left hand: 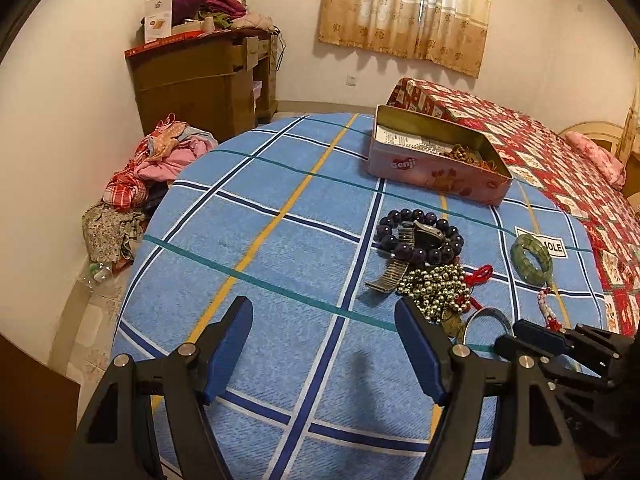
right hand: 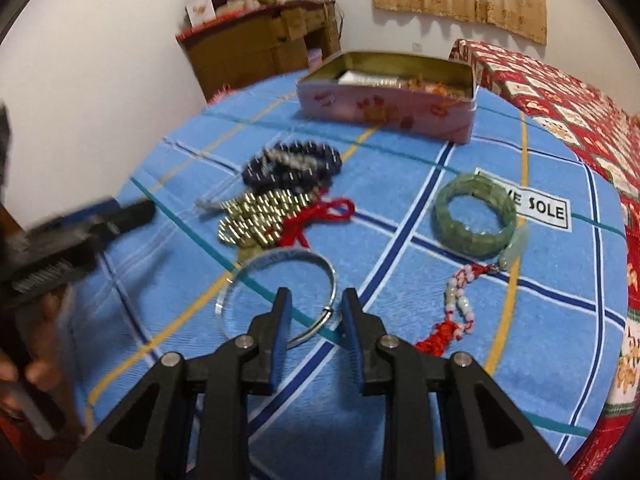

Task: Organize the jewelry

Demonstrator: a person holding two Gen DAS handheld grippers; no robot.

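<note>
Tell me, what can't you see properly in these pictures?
- Tin contents: its wall hides most of them in both views; only paper and some beads show.
- Watch: its face is too small to read in the left view, blurred in the right.
- Label: the green bracelet covers its first letters.
- Silver bangle: the left gripper finger hides part in its view.
</note>
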